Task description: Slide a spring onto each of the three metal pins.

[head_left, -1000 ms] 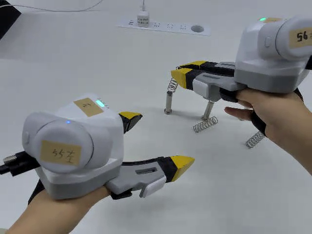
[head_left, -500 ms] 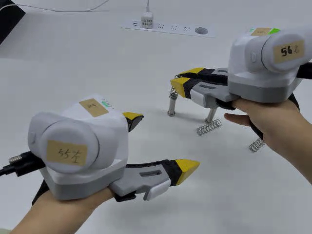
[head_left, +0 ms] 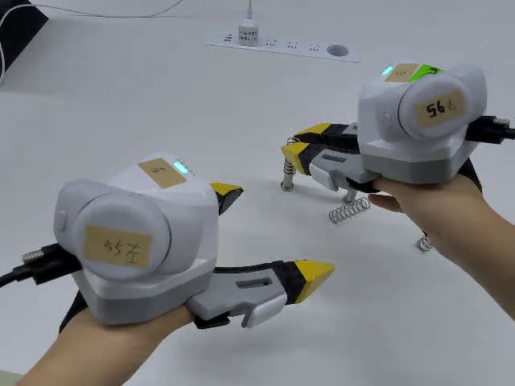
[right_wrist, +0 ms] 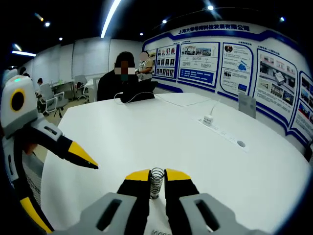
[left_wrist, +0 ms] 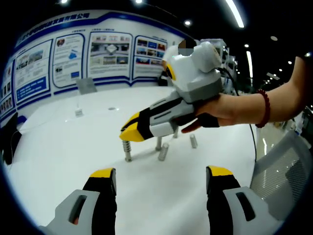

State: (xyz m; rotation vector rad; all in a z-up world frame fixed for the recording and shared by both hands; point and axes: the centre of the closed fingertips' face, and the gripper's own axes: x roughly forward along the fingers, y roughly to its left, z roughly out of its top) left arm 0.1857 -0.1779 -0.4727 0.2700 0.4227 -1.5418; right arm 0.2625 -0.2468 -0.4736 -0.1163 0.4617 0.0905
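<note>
Right gripper view: the right gripper (right_wrist: 157, 172), jaws pinched close on a spring (right_wrist: 156, 183), sets it atop a metal pin (left_wrist: 128, 154), seemingly the first of three. Next, likely: push it down and let go. Near that pin the left gripper (left_wrist: 161, 171) hangs wide apart and empty, and a loose spring (head_left: 349, 211) lies beside the pin.

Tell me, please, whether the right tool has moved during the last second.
Yes, the right tool has sunk lower along the upright pin, taking the spring down.
</note>
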